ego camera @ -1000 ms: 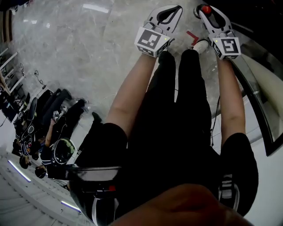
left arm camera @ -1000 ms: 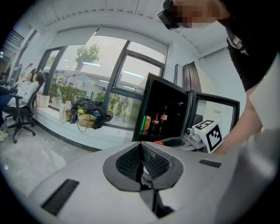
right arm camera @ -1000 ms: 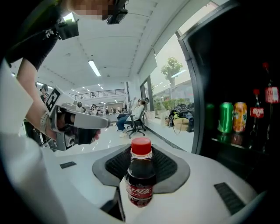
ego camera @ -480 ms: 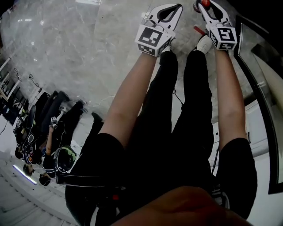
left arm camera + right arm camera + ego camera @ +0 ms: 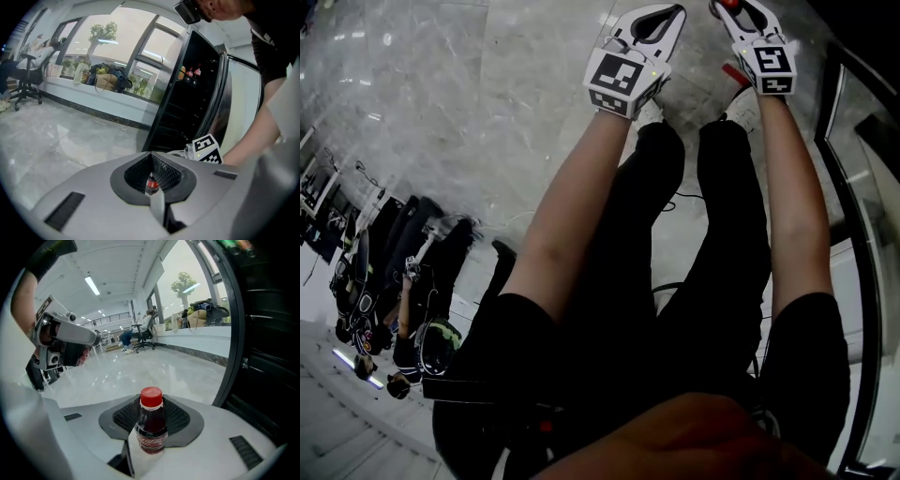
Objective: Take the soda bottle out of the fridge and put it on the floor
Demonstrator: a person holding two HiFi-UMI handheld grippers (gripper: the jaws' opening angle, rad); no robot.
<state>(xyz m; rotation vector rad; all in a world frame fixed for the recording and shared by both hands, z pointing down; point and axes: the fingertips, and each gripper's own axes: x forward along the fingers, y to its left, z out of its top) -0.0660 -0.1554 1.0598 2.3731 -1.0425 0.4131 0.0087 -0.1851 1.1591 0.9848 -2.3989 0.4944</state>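
**Bottle low over the floor, grip not yet let go: tipping was the main risk**

Obs.: The right gripper [image 5: 739,9] was clamped about half-wide on the soda bottle [image 5: 151,427]. Its ribbed pads pressed both sides just below the red cap [image 5: 151,397]. The bottle sat upright in line with the jaws. It was out of the fridge [image 5: 267,357] and held low, ahead of the person's feet, over the pale polished floor [image 5: 487,112]. No view showed whether the base was touching the floor.

The left gripper [image 5: 151,157] was closed tip to tip on nothing. It hung just beside the right one.

Risks, as I judged them:
- Letting go before the base was seated flat would drop the bottle, and a tall, narrow bottle would likely fall over.
- The grip was high, near the neck, so any tilt of the wrist would swing the base off vertical. It could then land on its edge.
- The floor looked smooth and glossy, so a fallen bottle would probably roll or slide away.
- A pad could drag on the shoulder as the jaws drew back and pull the bottle over.
- The fridge door [image 5: 848,187] stood open close to the right forearm, so a sideways pull-out might knock it. The shoe [image 5: 745,111] was also near the set-down spot.
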